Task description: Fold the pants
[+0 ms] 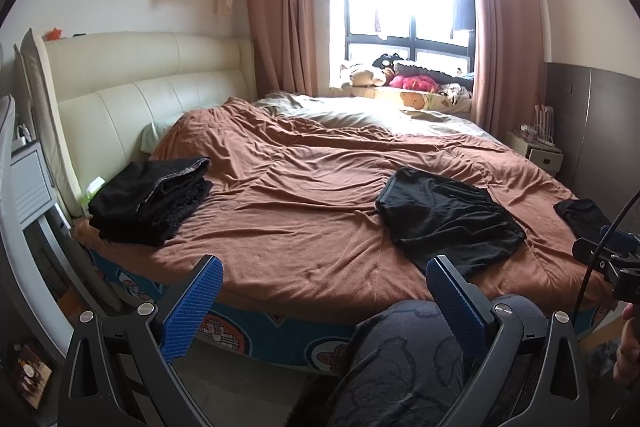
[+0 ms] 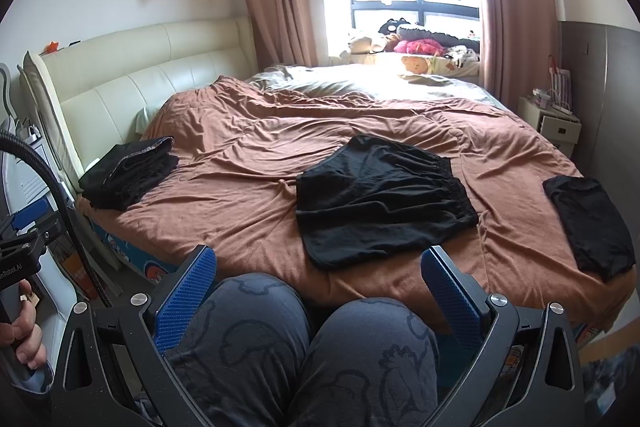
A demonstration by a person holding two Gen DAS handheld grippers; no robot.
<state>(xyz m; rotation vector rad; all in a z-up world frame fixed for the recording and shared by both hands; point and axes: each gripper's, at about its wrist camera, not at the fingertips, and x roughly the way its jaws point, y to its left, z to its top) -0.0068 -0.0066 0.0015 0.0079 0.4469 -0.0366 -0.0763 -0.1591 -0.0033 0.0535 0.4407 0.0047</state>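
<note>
Black pants point(image 2: 382, 199) lie spread, centre of frame, on brown bed cover point(image 2: 240, 187), within reach for folding. Folded pile point(image 2: 128, 175) at left, small folded piece point(image 2: 590, 223) at right, kept aside. Left gripper point(image 1: 324, 291) and right gripper point(image 2: 320, 279): jaws wide open, empty, held back above person's knees point(image 2: 304, 355), pants not yet touched.

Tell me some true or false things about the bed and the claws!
1. Both claws are open and hold nothing. True: left claw, right claw.
2. The black pants lie on the floor. False: they lie on the brown blanket.
3. A folded black pile sits near the headboard. True.
4. The curtains are blue. False: they are pinkish brown.
5. The right claw touches the pants. False: it is apart from them, above the person's knees.
</note>
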